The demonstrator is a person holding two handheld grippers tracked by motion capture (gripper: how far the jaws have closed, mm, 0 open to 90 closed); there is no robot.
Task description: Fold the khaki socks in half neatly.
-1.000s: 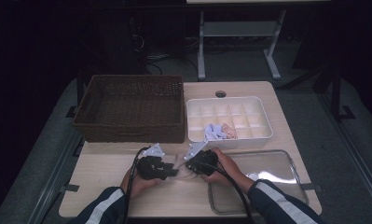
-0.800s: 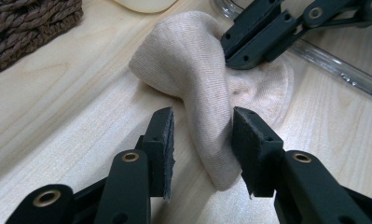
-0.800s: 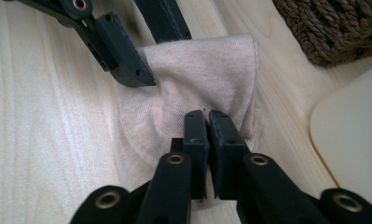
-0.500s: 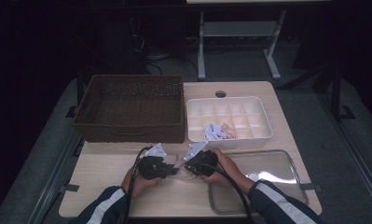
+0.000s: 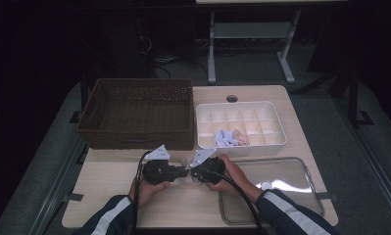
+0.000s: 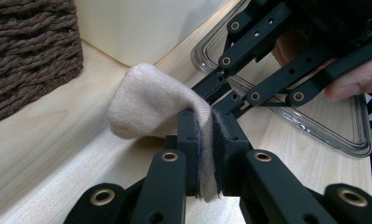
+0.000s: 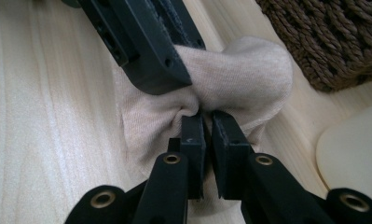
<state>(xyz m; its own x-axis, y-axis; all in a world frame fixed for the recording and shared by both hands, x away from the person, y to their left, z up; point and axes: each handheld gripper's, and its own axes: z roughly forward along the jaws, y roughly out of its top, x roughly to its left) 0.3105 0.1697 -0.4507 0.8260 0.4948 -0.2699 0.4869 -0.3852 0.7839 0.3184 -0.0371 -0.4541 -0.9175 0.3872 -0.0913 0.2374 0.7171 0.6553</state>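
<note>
Both tools (image 6: 206, 140) (image 7: 208, 140) clamped on plain, unmarked beige sock (image 6: 146, 102).

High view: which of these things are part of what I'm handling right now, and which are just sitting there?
In hand:
- beige sock, pinched by both grippers
- left gripper, shut on it
- right gripper, shut on it

Lying about:
- wicker basket
- white divided tray with cloth items inside
- clear lid

No legible text or labels.

Dim high view with dark surroundings; gripper views bright, near parts blurred.
</note>
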